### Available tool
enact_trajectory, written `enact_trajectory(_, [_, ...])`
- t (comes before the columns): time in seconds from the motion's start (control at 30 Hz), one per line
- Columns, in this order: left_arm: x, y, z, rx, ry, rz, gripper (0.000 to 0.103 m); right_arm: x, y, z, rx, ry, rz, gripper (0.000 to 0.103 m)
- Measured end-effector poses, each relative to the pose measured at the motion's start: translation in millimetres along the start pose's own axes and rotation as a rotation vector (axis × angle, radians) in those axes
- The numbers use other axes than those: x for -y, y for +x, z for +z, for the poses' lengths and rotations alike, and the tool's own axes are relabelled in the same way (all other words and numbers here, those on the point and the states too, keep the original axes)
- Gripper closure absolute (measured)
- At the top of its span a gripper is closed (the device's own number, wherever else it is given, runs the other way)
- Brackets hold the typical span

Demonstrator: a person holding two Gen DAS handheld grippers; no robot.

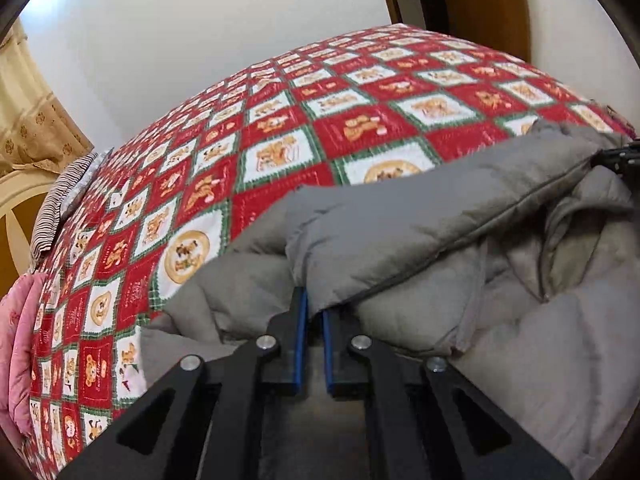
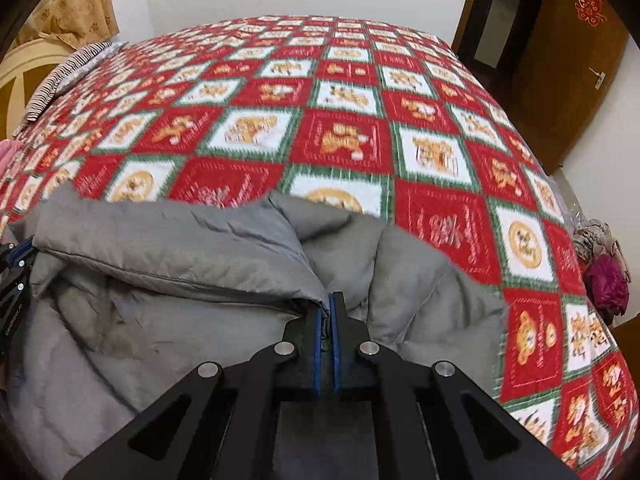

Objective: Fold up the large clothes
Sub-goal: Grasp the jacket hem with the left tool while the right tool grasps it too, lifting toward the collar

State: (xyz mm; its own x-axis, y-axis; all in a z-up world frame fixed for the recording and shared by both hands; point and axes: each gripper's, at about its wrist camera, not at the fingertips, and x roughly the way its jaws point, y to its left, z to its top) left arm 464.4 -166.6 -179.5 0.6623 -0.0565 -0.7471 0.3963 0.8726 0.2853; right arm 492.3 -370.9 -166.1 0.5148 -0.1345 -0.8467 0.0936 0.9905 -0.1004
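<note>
A puffy grey down jacket (image 1: 420, 248) (image 2: 168, 280) lies on a bed with a red, white and green patchwork quilt (image 1: 320, 120) (image 2: 340, 120). My left gripper (image 1: 315, 304) is shut on a lifted fold of the jacket's left edge, the blue pads pinching the fabric. My right gripper (image 2: 329, 304) is shut on the jacket's edge near the zip seam, at the right end of the same raised fold. The left gripper (image 2: 16, 256) shows at the left rim of the right wrist view, and the right gripper (image 1: 620, 158) at the right rim of the left wrist view.
A striped pillow (image 1: 60, 200) (image 2: 60, 76) and pink bedding (image 1: 20, 340) lie at the bed's left side. A wooden door (image 2: 568, 60) stands at the far right. A pile of clothes (image 2: 604, 272) sits beside the bed's right edge.
</note>
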Motion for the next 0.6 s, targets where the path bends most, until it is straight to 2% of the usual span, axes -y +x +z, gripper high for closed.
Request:
enact_trajectory(0.07, [-2,-1,0,0.003,-0.012,0.022,0.087,-4,6,-6,0.005,-0.017,-0.018,0.101])
enact_trajectory(0.17, [-15,-17,1,0.019,-0.070,-0.008,0.076,-6,5,-10,0.020,-0.033,-0.033,0.101])
enact_trajectory(0.2, [-22,-28,2,0.046,-0.093,-0.016,0.066,-5,4,-10,0.027,-0.035,-0.031,0.100])
enact_trajectory(0.23, [-29,-38,3,0.074,-0.114,-0.016,0.051,-4,3,-10,0.033,-0.032,-0.025,0.101])
enact_trajectory(0.3, [-42,-60,7,0.137,-0.154,-0.011,0.036,-1,1,-11,0.046,-0.029,-0.018,0.100])
enact_trajectory(0.37, [-54,-81,15,0.199,-0.198,-0.011,0.032,-1,-1,-14,0.057,-0.036,-0.015,0.100])
enact_trajectory(0.47, [-59,-90,33,0.241,-0.259,-0.029,0.024,-6,-1,-17,0.071,-0.072,-0.036,0.101])
enact_trajectory(0.53, [-51,-80,43,0.227,-0.250,-0.023,0.017,-9,-1,-19,0.073,-0.090,-0.048,0.101])
enact_trajectory(0.6, [-27,-49,47,0.143,-0.181,0.058,0.017,-7,-3,-19,0.072,-0.078,-0.036,0.100])
